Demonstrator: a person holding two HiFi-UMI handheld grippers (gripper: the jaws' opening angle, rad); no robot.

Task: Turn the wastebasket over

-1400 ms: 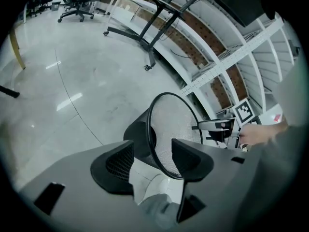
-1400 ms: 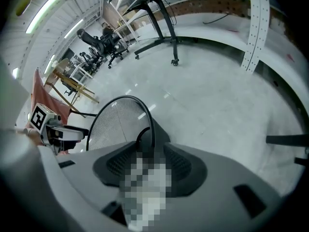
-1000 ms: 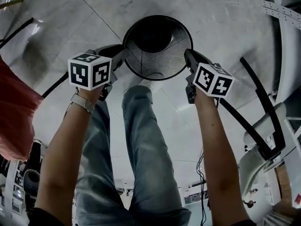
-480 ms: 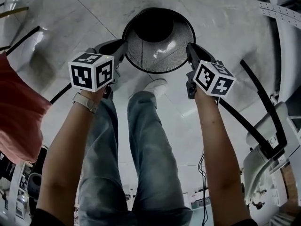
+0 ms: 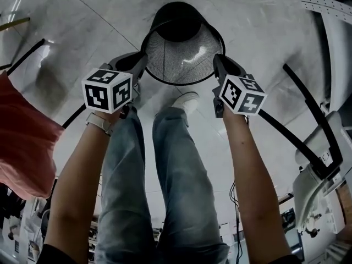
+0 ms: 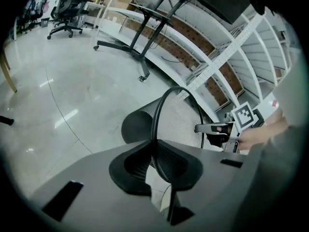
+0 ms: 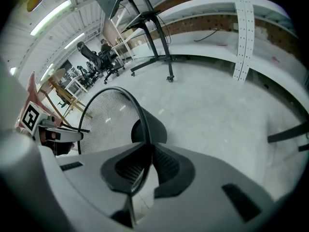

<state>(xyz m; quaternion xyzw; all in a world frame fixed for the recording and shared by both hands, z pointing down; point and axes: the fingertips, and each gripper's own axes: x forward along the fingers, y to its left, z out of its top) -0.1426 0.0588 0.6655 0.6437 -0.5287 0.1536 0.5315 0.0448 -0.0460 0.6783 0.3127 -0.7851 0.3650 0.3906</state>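
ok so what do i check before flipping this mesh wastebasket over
1. Left gripper grip: ok. Its jaws have just been closing and now pinch the wire rim.
2. Right gripper grip: ok, shut on the rim's opposite side.
3. Mesh wastebasket empty: ok, nothing shows inside.
4. Basket turned over: not ok, its mouth faces the person, tilted only.
5. White shoe out of the way: cannot tell. In the head view it sits just below the near rim.
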